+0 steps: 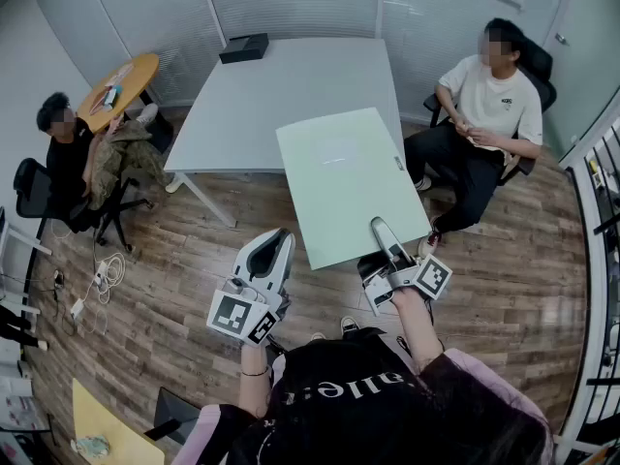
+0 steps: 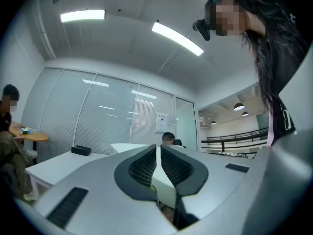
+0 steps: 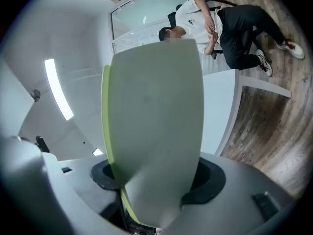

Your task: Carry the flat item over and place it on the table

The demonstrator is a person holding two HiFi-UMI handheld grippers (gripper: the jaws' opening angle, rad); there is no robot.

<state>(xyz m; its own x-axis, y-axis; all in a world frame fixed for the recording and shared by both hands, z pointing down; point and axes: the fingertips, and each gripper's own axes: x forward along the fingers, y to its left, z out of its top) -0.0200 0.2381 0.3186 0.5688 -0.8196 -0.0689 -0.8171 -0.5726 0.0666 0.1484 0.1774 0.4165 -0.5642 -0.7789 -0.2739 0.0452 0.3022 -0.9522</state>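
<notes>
The right gripper (image 1: 386, 239) pinches the near edge of a pale green flat board (image 1: 344, 177) that reaches over the white table's (image 1: 281, 85) near right corner. The left gripper (image 1: 275, 244) is pressed together, empty.

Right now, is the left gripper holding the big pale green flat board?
No, the left gripper is shut on nothing, and the pale green flat board is clamped in the right gripper alone.

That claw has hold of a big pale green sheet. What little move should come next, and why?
Probably carry it a little further forward, over the white table, before lowering. The right claw grips the green sheet by its near edge, and the sheet's near part hangs beyond the table, above the floor.
</notes>
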